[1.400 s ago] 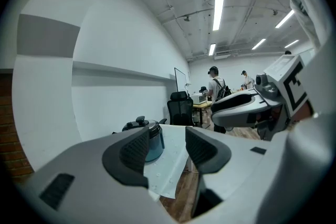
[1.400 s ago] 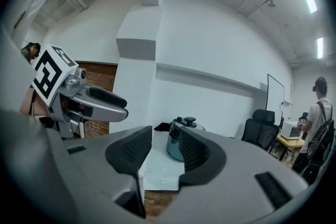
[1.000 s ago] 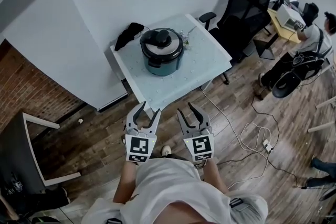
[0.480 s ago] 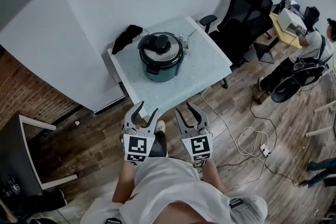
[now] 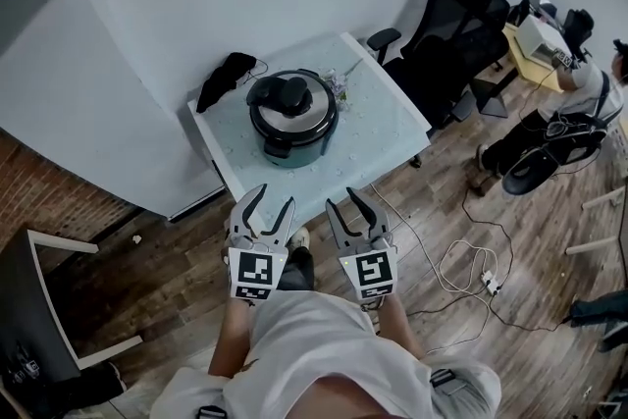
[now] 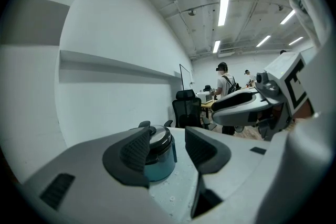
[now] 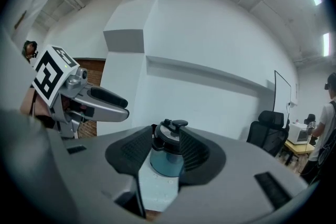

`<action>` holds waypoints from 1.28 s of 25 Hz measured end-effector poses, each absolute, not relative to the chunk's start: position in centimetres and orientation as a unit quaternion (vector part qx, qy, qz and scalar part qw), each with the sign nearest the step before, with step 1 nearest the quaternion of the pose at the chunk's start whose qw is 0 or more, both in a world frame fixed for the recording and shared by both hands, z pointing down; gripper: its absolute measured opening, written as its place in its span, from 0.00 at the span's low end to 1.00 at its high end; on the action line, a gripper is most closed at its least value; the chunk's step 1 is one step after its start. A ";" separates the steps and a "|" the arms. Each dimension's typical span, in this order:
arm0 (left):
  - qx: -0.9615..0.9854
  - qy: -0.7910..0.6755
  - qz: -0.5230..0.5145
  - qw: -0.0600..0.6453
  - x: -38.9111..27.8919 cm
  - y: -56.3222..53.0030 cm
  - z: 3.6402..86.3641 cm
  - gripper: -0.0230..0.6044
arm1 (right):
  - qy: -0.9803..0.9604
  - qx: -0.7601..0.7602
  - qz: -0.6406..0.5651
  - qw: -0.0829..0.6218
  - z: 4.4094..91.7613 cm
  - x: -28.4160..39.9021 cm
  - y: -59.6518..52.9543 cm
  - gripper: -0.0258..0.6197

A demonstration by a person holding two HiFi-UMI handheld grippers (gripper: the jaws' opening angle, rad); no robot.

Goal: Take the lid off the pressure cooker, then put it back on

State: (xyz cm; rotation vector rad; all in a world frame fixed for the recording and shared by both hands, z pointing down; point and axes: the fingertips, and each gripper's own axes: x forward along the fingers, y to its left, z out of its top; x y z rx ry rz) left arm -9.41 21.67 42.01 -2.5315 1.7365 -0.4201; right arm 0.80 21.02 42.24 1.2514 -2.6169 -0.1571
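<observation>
The teal pressure cooker [image 5: 291, 118] stands on the white table [image 5: 383, 128], its steel lid with a black knob [image 5: 285, 93] in place. My left gripper [image 5: 274, 197] and right gripper [image 5: 342, 200] are held side by side just short of the table's near edge, well back from the cooker. Both point at it, jaws apart, with nothing between them. In the left gripper view the cooker [image 6: 161, 157] shows through the gap of the left gripper [image 6: 168, 139]. In the right gripper view the cooker [image 7: 167, 160] is framed by the right gripper [image 7: 167, 145].
A black cloth [image 5: 224, 74] lies at the table's far left corner and a small item [image 5: 339, 78] sits beside the cooker. Black office chairs [image 5: 446, 34] stand right of the table. Cables [image 5: 471, 260] trail on the wood floor. A person [image 5: 579, 83] sits at a desk far right.
Both grippers have moved forward together toward the table. The table and cooker now sit closer in the head view. The jaws have kept the same gap.
</observation>
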 end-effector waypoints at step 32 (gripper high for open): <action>-0.808 0.562 -0.171 -0.044 -11.7 3.5 45.0 0.37 | -0.903 0.399 -0.043 0.151 42.8 -2.0 2.0 0.29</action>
